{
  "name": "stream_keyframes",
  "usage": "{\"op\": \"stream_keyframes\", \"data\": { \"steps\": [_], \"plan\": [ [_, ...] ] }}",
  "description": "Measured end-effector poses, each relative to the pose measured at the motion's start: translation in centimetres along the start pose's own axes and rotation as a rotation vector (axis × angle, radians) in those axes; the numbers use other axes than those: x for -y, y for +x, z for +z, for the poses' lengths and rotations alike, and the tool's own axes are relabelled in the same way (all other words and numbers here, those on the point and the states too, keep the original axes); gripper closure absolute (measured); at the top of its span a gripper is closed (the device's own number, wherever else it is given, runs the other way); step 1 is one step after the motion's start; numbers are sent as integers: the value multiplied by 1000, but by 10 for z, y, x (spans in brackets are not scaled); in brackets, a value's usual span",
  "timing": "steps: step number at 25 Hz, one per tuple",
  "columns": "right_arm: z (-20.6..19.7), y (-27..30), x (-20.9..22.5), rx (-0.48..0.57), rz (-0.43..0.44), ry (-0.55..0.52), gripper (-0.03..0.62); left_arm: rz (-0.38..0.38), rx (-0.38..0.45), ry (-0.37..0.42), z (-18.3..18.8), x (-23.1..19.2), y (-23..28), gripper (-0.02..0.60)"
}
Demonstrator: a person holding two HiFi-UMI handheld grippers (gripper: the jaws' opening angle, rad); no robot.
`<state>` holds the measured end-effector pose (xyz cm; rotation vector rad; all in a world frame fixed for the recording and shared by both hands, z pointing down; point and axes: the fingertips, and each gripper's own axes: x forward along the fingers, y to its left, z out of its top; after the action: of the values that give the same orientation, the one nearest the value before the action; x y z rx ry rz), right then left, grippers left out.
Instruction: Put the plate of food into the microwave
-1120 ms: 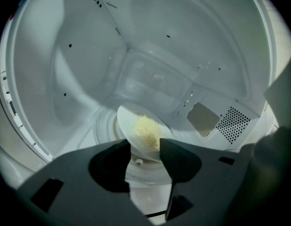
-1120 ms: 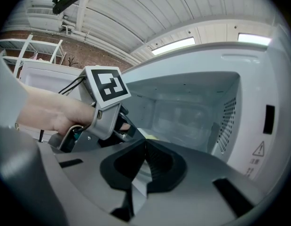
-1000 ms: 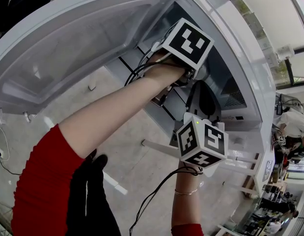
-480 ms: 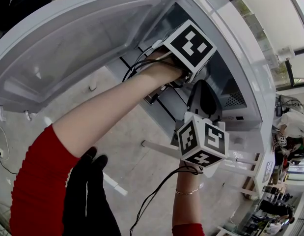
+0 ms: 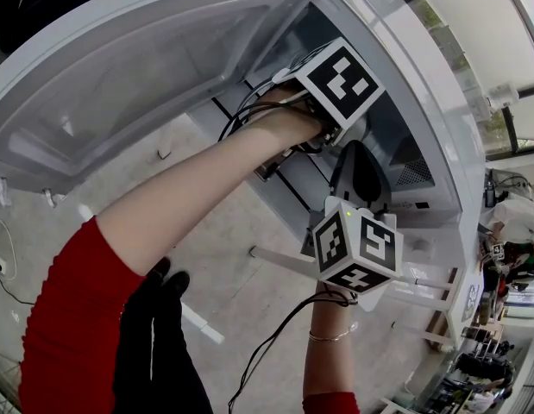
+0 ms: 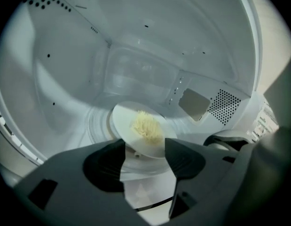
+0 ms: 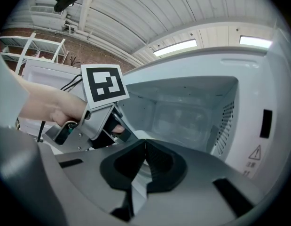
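Note:
A white plate with a heap of pale yellow food rests on the glass turntable inside the white microwave. My left gripper reaches into the cavity. Its jaws are opening, with the plate's near rim between the fingertips and a gap on each side. From above, only its marker cube and the hand show in the doorway. My right gripper hangs outside the front of the oven, shut with nothing in it. Its marker cube sits lower in the head view.
The microwave door is swung wide open to the left. A vent grille and a cover plate are on the cavity's right wall. Cables trail from both grippers. Tiled floor and white frame legs lie below.
The left gripper's marker cube has shifted slightly right, further into the microwave opening. The right gripper has stayed where it was.

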<state>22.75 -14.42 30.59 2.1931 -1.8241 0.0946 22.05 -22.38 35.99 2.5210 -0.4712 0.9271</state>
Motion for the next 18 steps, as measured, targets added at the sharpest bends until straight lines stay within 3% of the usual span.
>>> {"op": "stream_keyframes", "data": {
  "steps": [3, 6, 9, 15, 18],
  "plan": [
    [-1, 0, 1, 1, 0, 0, 579, -10, 18, -71, 0, -4, 3, 319],
    [-2, 0, 2, 0, -3, 0, 579, 6, 28, -85, 1, -7, 3, 313],
    [-3, 1, 2, 1, -4, 0, 579, 20, 65, -61, 7, -7, 7, 304],
    [-1, 2, 4, 7, -3, 0, 579, 145, 144, 2, 17, -15, 2, 281],
    [-2, 3, 5, 6, -3, 2, 579, 167, 166, 25, 20, -15, 1, 281]
  ]
}}
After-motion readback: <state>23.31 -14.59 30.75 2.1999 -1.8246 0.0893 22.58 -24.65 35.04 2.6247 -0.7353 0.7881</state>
